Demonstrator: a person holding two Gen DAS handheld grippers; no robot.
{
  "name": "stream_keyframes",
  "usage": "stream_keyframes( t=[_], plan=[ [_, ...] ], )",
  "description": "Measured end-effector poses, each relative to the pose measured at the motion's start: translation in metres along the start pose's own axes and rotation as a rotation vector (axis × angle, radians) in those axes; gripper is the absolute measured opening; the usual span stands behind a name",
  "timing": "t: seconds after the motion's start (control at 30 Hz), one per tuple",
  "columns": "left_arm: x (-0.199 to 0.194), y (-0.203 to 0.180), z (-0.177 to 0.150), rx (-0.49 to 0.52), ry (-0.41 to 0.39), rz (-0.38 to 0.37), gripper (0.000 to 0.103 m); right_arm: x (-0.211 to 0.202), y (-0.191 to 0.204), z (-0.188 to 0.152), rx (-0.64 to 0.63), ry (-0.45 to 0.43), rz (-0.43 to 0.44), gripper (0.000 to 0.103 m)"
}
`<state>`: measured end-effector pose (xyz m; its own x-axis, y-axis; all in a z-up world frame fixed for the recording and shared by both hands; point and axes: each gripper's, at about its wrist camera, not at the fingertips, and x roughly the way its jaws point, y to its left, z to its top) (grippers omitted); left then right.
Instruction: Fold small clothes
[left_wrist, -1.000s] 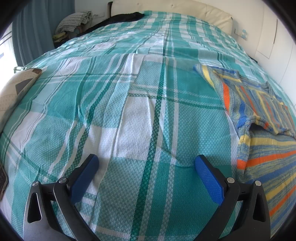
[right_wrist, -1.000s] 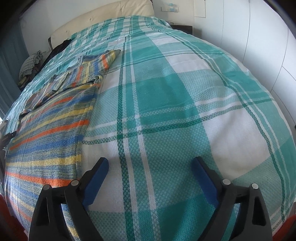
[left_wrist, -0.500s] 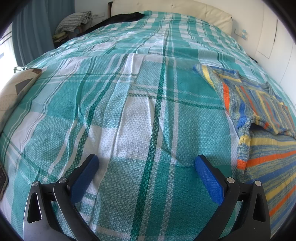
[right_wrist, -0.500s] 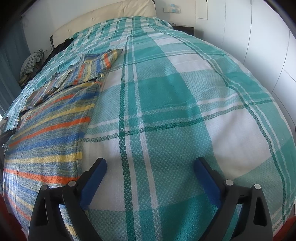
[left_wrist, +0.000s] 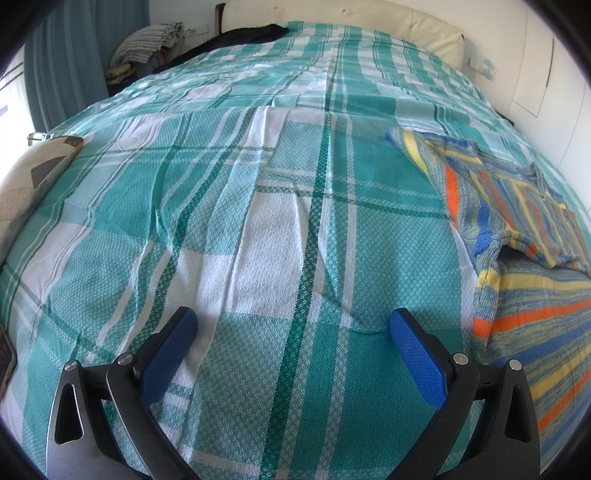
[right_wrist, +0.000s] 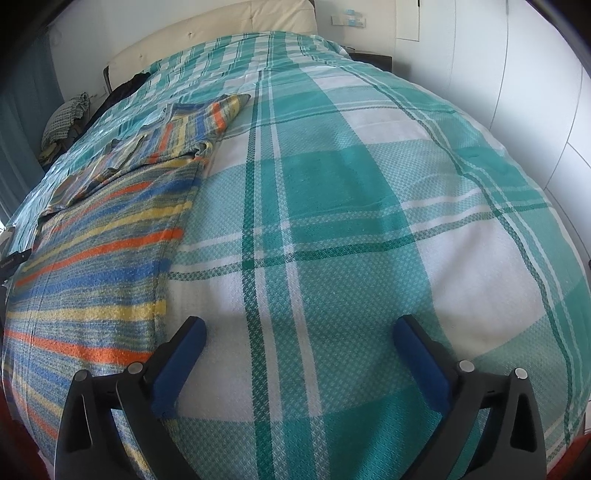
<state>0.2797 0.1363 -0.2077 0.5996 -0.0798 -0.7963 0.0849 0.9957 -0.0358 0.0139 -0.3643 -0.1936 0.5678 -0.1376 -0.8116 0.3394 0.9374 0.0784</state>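
Note:
A striped knit garment (left_wrist: 528, 295) in blue, yellow and orange lies flat on the bed, at the right edge of the left wrist view. In the right wrist view the striped garment (right_wrist: 99, 240) fills the left side, its sleeves folded in over the chest. My left gripper (left_wrist: 291, 325) stands open over bare bedspread, left of the garment, with nothing between its blue pads. My right gripper (right_wrist: 299, 328) is open and its jaws are still opening; only bedspread lies between them, the garment's edge just left of the left finger.
The bed carries a teal and white checked bedspread (left_wrist: 258, 221) with a cream headboard (left_wrist: 369, 18) at the far end. A patterned cushion (left_wrist: 26, 184) lies at the left edge. Folded cloth (left_wrist: 147, 40) and a dark garment (left_wrist: 236, 37) sit by the headboard. White wall panels (right_wrist: 517, 92) run along the right.
The right gripper's fingers have spread a little wider apart. The left gripper and the garment look the same as before.

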Motion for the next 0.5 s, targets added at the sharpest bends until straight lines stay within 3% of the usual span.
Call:
stream_keyframes(
  t=[0.5],
  plan=[
    [-0.0002, -0.0002, -0.0001, -0.001, 0.0, -0.001, 0.103, 0.0009, 0.0023, -0.0017, -0.013, 0.003, 0.006, 0.103]
  ],
)
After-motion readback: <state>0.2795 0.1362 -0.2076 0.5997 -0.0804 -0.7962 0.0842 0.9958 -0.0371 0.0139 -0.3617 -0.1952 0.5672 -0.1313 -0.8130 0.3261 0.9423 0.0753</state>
